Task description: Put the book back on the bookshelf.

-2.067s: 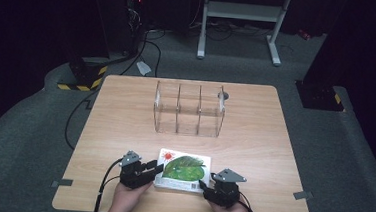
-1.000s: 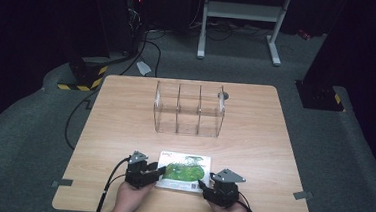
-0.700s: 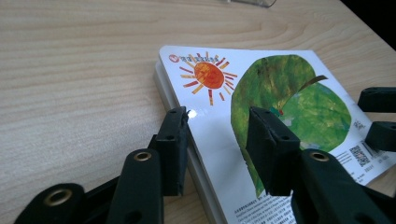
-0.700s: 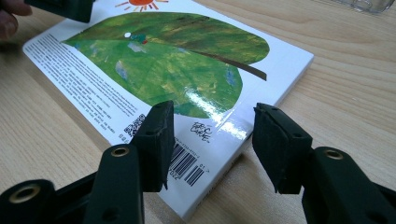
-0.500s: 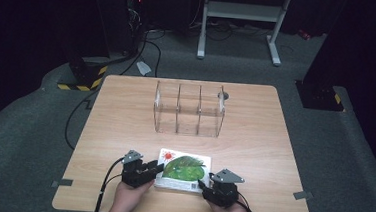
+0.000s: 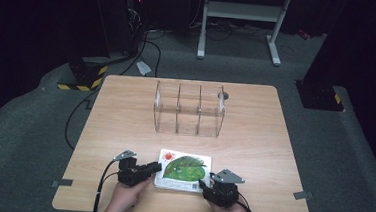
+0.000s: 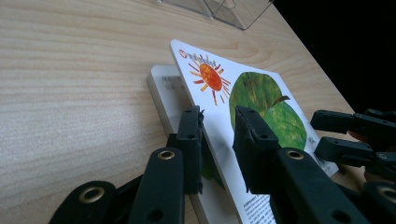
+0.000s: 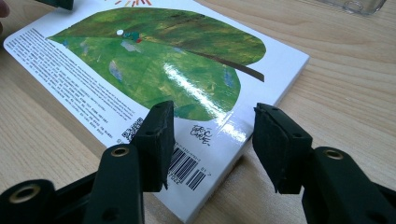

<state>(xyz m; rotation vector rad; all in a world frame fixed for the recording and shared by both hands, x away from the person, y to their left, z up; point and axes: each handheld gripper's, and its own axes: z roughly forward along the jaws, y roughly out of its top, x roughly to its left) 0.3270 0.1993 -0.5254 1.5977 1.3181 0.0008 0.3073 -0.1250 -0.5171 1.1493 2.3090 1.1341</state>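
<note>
A white board book with a green leaf and a red sun on its cover lies near the table's front edge. My left gripper is at the book's left edge. In the left gripper view it is shut on the front cover, which tilts up off the pages. My right gripper is at the book's near right corner. Its jaws stand open just above the barcode corner of the book, holding nothing.
A clear plastic organizer with three compartments stands upright at the middle of the wooden table. A small round metal piece lies behind its right end. The table's front edge is close under both hands.
My left gripper nudged right against the book's left edge and then eased back a little. The right gripper has stayed put.
</note>
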